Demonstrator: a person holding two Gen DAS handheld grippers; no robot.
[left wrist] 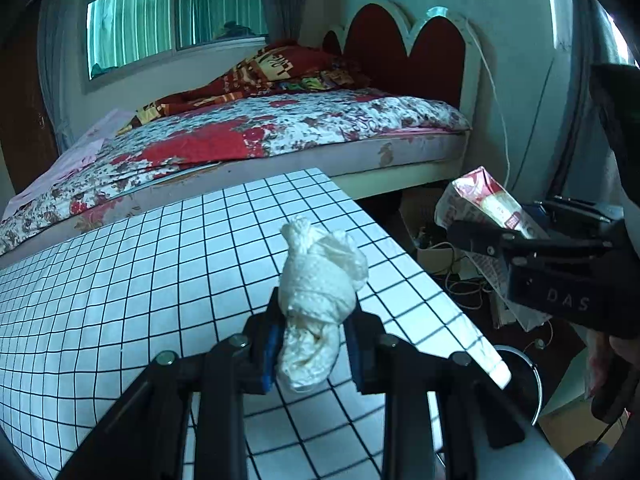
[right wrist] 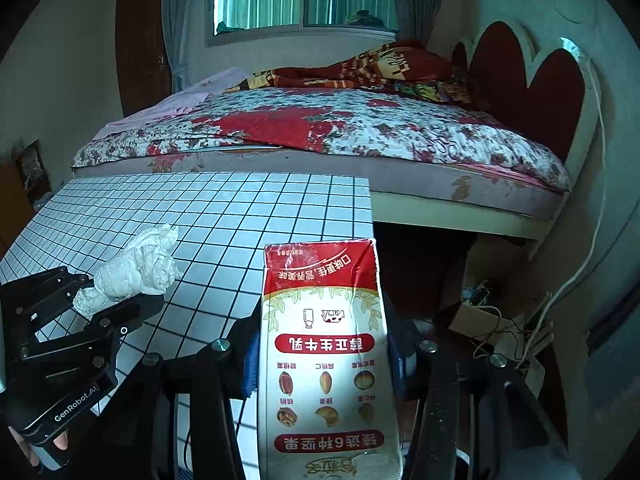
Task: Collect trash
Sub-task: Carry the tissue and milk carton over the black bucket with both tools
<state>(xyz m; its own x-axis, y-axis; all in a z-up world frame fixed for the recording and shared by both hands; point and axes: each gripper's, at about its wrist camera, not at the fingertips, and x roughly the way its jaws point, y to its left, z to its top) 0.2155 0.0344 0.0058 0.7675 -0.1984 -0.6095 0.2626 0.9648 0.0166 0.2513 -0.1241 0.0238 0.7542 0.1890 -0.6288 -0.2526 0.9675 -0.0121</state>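
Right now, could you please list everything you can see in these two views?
crumpled tissue: one, white, held in the left gripper.
milk carton: one, red and white, held in the right gripper.
table: one, white with black grid, beside the bed.
bed: one, floral red and white cover, red headboard.
window: one, green curtains, behind the bed.
cables: several, on the floor.
left gripper: black, shut on tissue.
right gripper: black, shut on carton.

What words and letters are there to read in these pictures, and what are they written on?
"GenRobot.AI": on the left gripper, seen from the right wrist.
"DAS": on the right gripper, seen from the left wrist.
Milk carton: Chinese print, upside down; "6" shows in the bottom banner; the small nut labels are too small to read.
Crumpled tissue: no writing.
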